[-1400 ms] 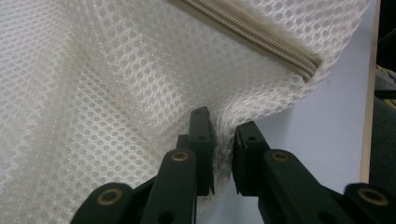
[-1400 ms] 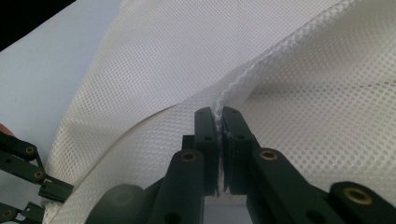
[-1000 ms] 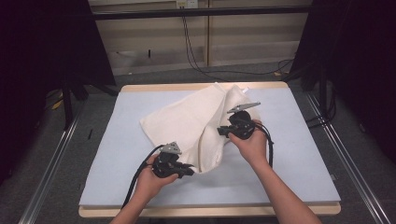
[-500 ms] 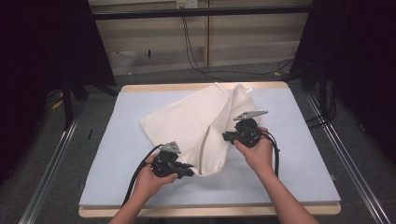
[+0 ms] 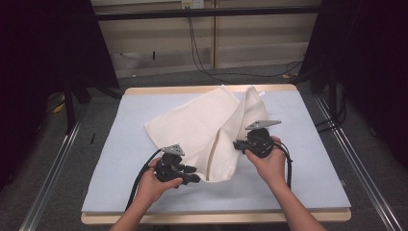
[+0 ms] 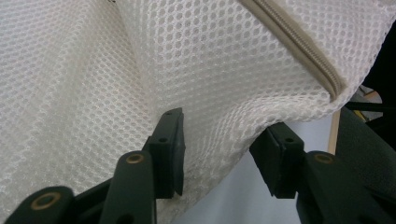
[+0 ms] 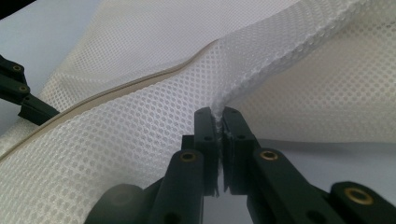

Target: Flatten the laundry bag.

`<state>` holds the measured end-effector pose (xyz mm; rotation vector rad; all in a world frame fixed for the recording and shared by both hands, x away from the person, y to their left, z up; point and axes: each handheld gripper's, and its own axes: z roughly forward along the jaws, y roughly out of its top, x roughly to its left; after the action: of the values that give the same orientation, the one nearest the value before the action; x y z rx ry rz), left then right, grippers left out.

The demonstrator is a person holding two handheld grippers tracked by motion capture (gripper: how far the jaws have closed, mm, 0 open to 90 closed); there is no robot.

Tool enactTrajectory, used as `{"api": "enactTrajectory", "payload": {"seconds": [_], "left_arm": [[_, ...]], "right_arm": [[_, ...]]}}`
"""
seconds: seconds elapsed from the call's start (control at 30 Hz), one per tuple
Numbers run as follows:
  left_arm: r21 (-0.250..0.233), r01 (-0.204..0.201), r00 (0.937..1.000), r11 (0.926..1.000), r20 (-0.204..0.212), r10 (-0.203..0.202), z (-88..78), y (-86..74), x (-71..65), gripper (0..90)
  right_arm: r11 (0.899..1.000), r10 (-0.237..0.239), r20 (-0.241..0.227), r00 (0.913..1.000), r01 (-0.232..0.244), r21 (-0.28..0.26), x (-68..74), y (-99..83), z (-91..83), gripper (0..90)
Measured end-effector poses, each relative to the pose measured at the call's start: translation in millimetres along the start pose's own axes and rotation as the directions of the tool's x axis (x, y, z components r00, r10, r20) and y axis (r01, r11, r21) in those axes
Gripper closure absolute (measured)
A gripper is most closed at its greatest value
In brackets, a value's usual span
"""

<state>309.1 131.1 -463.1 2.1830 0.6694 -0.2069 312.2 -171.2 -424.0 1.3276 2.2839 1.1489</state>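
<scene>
Left tongs [image 6: 224,149]: jaws stand apart, having just been opening; the edge of my mesh bag [image 5: 202,130] sags between them, and the pads no longer press it.
Right tongs [image 7: 217,140]: pinched tight on a fold of the mesh, which rises in a ridge from the closed pads.
Bag: white mesh, spread across the middle of the blue mat [image 5: 308,168], running toward 12 o'clock, its near corner at 6 o'clock between my hands.
High view: shows my left hand [image 5: 154,183] at 7 o'clock of the bag and my right hand [image 5: 269,161] at 4 o'clock.
Left tongs' view: shows the beige zip [image 6: 299,42] up close, ending by the bag's corner.
Right tongs' view: shows the zip as a long beige line, with my left tongs' jaws at 9 o'clock.
</scene>
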Motion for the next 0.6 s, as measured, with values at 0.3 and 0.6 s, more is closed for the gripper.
{"api": "enactTrajectory", "payload": {"seconds": [0.3,0.6], "left_arm": [[0.007,0.011,0.9999,0.9999,-0.006,-0.011,-1.7,0.9,2.0,43.2],[0.019,0.023,0.9995,0.9995,-0.021,-0.023,-0.4,0.3,5.5,30.8]], "right_arm": [[1.0,0.01,-0.002,1.0,-0.01,-0.01,-1.7,-8.2,-4.8,85.9],[1.0,0.006,0.0,1.0,-0.006,-0.011,1.7,-19.5,-10.2,85.9]]}}
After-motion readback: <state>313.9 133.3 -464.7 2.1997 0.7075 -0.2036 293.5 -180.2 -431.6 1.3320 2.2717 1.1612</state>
